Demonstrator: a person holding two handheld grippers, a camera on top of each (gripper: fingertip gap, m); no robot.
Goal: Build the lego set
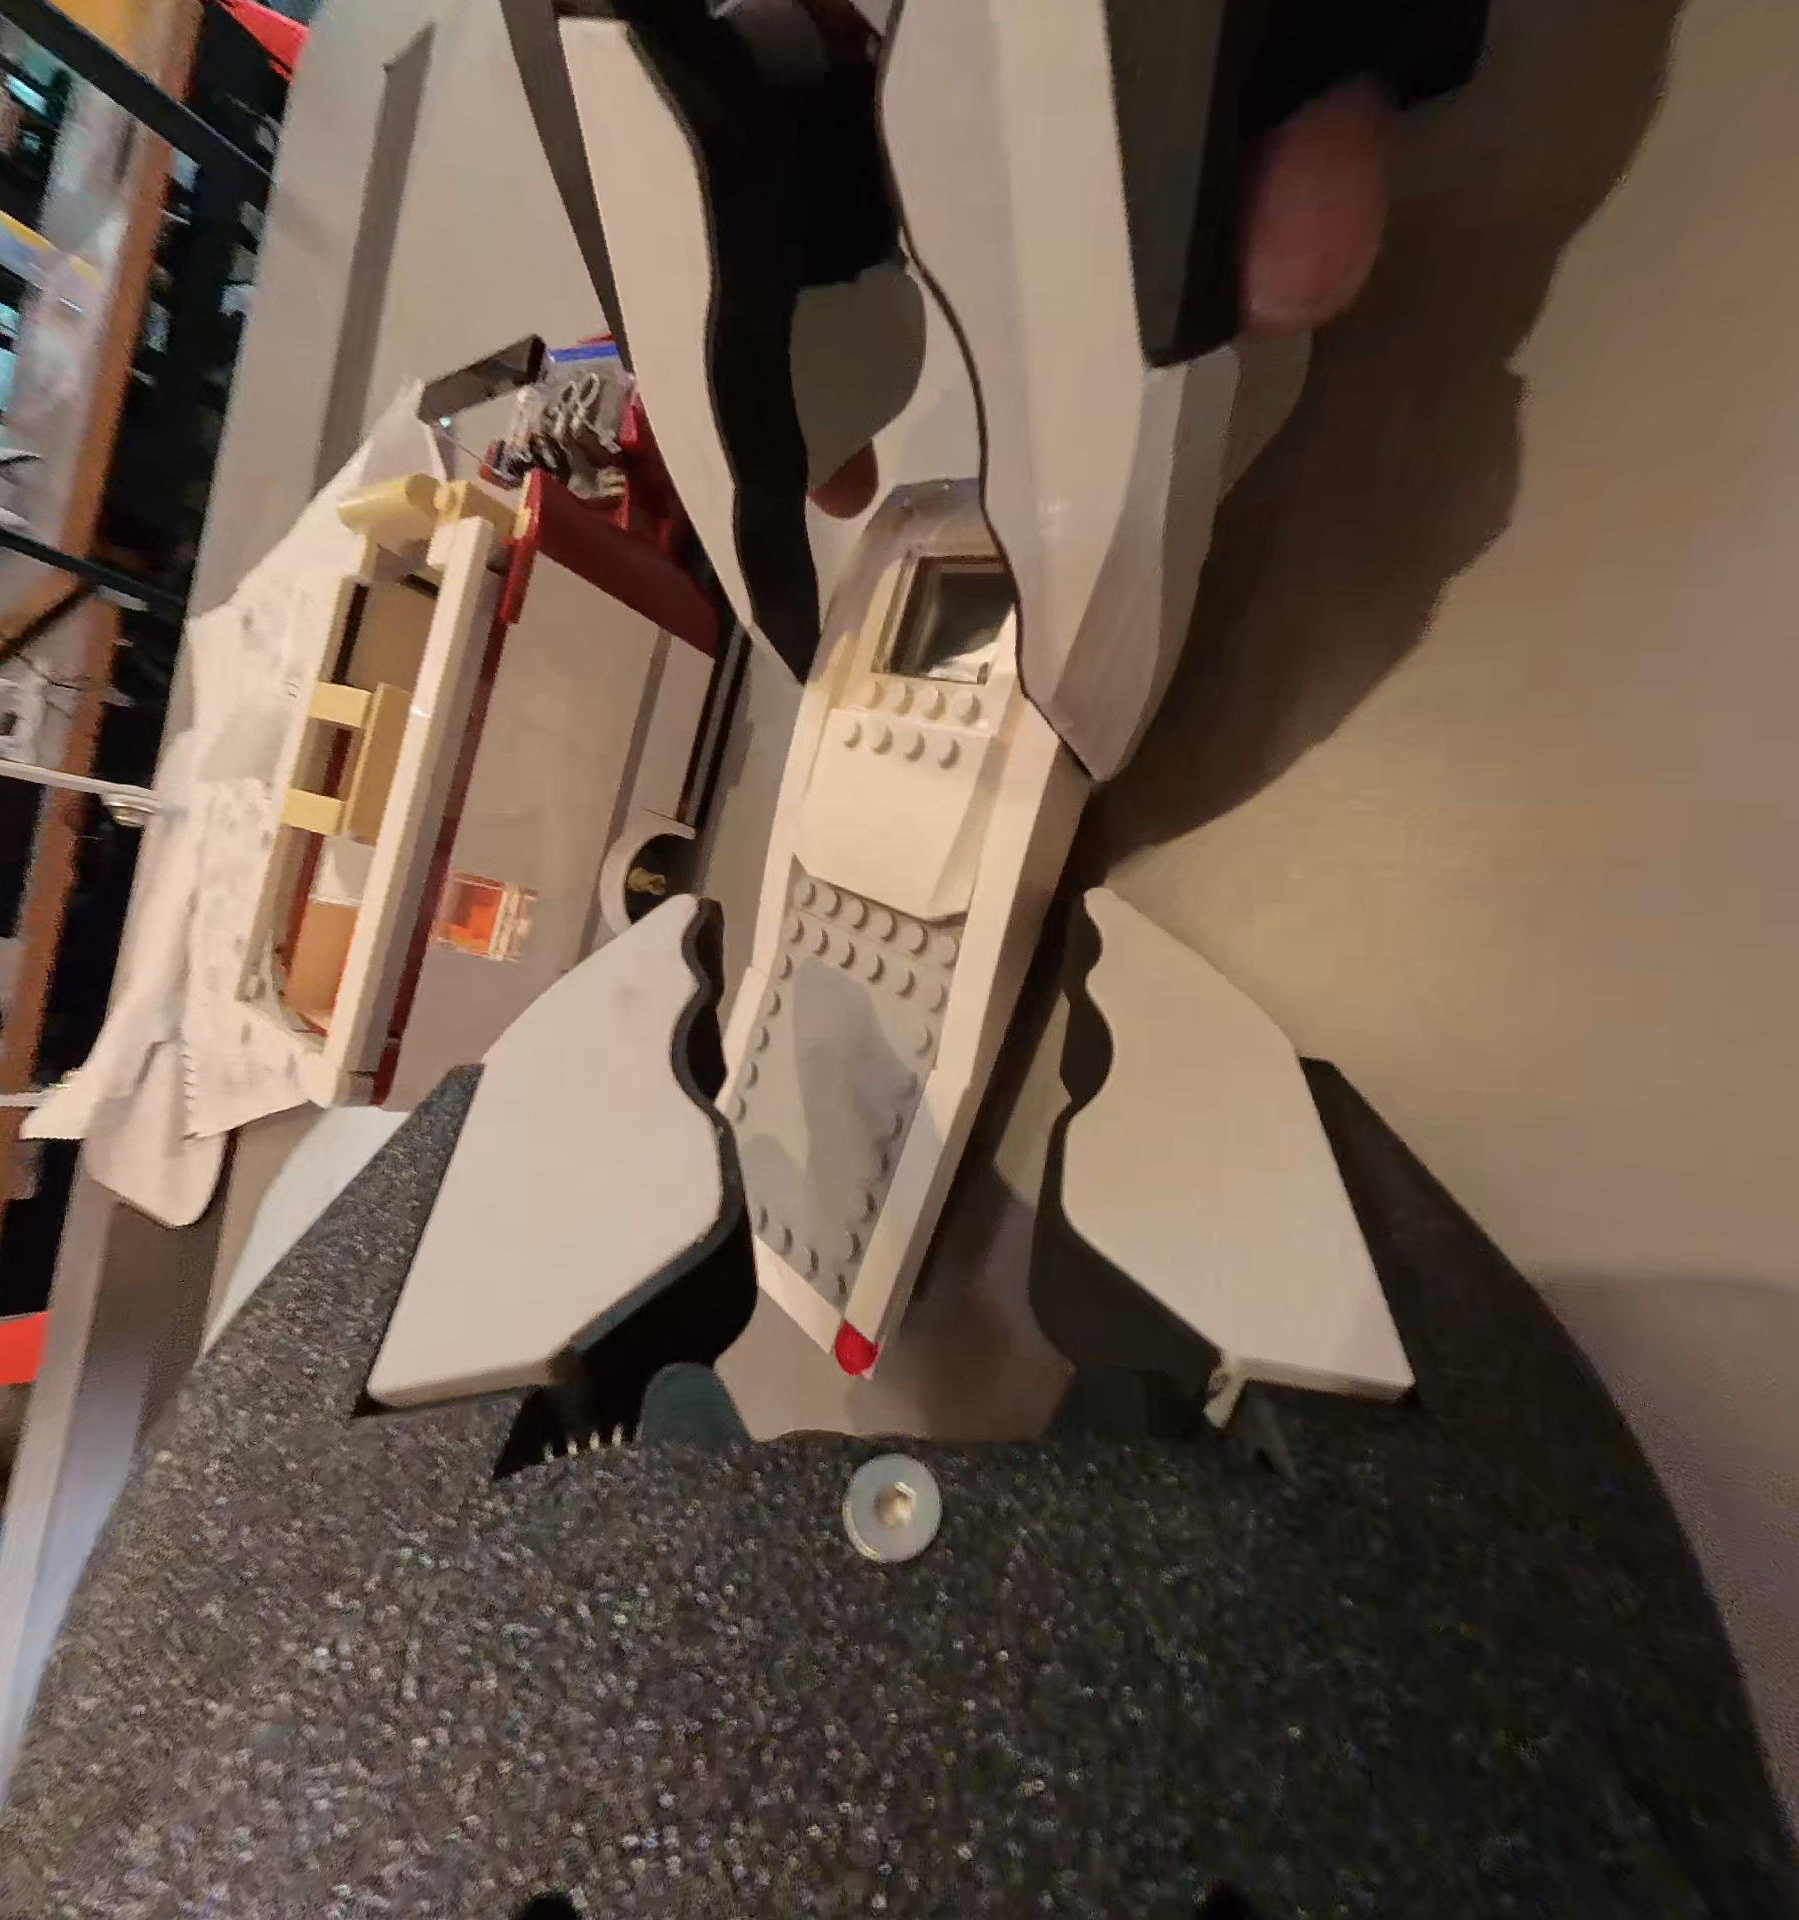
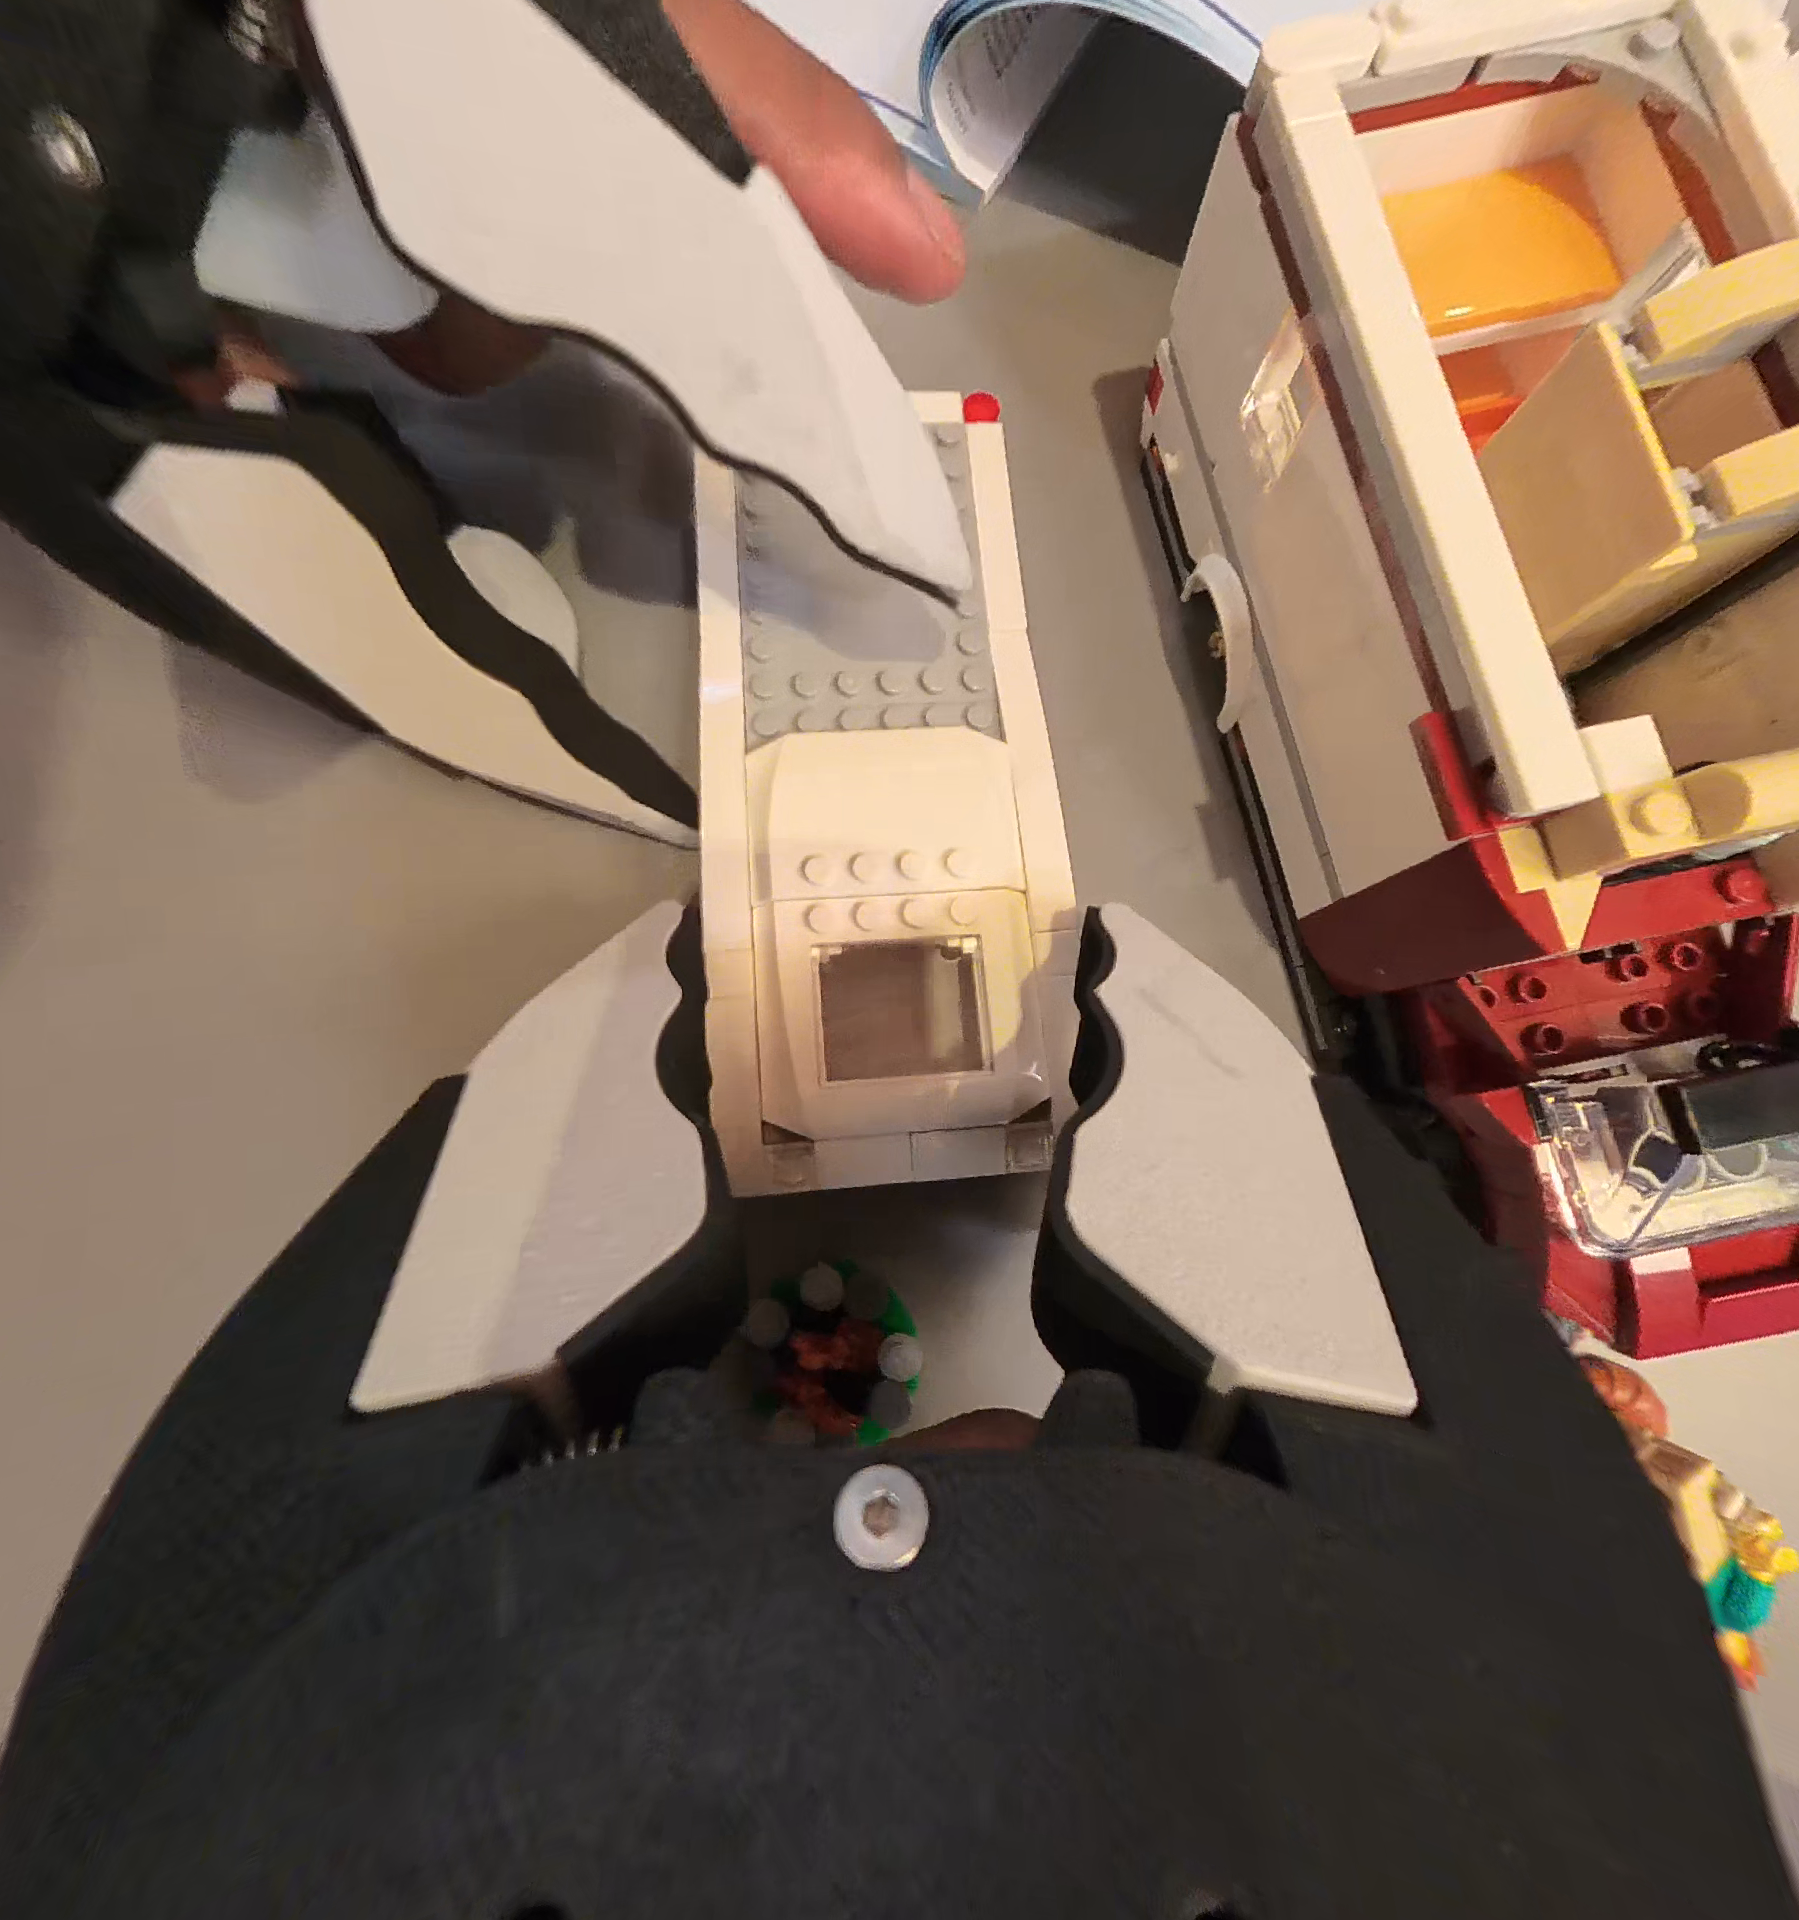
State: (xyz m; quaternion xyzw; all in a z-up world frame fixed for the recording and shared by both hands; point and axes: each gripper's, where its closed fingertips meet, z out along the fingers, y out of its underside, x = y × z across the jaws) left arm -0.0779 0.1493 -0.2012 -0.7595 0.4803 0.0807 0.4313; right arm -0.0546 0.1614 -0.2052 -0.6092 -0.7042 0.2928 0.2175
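Note:
A long white brick-built roof panel (image 2: 874, 800) has a grey studded plate, a clear square window and a red stud at one end. My right gripper (image 2: 887, 930) is shut on its window end, with both pads against its sides. My left gripper (image 1: 890, 925) is open around the red-stud end of the panel (image 1: 874, 831). Its left pad (image 1: 708, 1039) is at the panel's edge and its right pad stands clear. In the right wrist view, the left gripper (image 2: 807, 707) reaches in from the upper left, spread wide. In the left wrist view, the right gripper (image 1: 947, 717) comes from the top.
A red and white brick-built camper van without its roof (image 2: 1497, 623) stands to the right, and shows at the left in the left wrist view (image 1: 438, 779) on crinkled white paper (image 1: 178, 831). A small green round piece (image 2: 833, 1340), a small figure (image 2: 1726, 1538) and a booklet (image 2: 1030, 62) lie on the grey table (image 2: 251, 1039). Left and right tips are no more than a few centimetres apart. It is some 7 centimetres from my right tips to the small green round piece (image 2: 833, 1340).

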